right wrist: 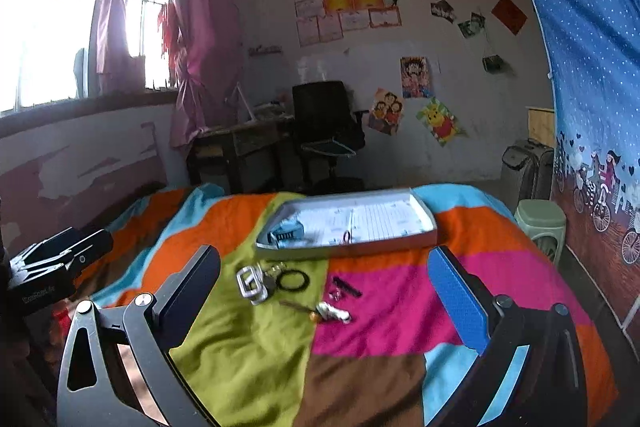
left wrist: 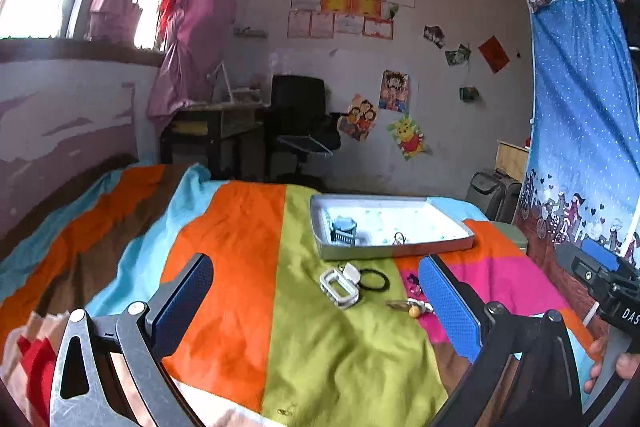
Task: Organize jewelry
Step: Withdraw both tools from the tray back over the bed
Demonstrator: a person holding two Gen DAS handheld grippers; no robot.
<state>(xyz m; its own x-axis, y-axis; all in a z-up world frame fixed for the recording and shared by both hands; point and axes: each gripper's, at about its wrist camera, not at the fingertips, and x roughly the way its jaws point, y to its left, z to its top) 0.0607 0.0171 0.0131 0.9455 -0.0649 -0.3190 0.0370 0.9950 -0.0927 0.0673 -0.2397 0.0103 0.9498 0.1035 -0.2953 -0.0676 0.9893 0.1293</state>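
A shallow white tray lies on the striped bedspread, holding a blue-grey hair clip and a small ring-like piece. In front of it lie a white hair claw, a black hair band, dark small pieces and a beaded piece. My left gripper is open and empty, short of them. My right gripper is open and empty above them; it also shows at the far right of the left wrist view.
The colourful bedspread covers the bed. A desk and black chair stand by the far wall. A suitcase, green stool and blue curtain are at the right.
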